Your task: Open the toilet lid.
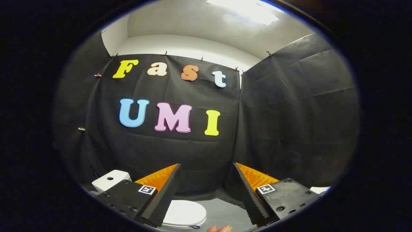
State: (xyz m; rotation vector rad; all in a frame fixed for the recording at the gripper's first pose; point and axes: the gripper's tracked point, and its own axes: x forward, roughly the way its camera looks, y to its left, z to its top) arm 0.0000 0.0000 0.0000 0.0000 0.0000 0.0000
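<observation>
White and glossy, the toilet lid (184,213) is lying closed, low between my fingers and just beyond them. I'm holding the gripper (206,167) spread wide, gripping nothing. The tank (111,180) is sitting behind my left finger (161,193), against the black cloth wall (180,154).

Showed a smooth white oval toilet lid (184,213), closed, glimpsed between the spread fingers of the gripper (206,174). Behind it sat a white boxy cistern (111,180) with one dark round spot on top. Rested on a plain grey floor (225,212). Carried small black-and-white square markers (147,189) on the finger mounts.
</observation>
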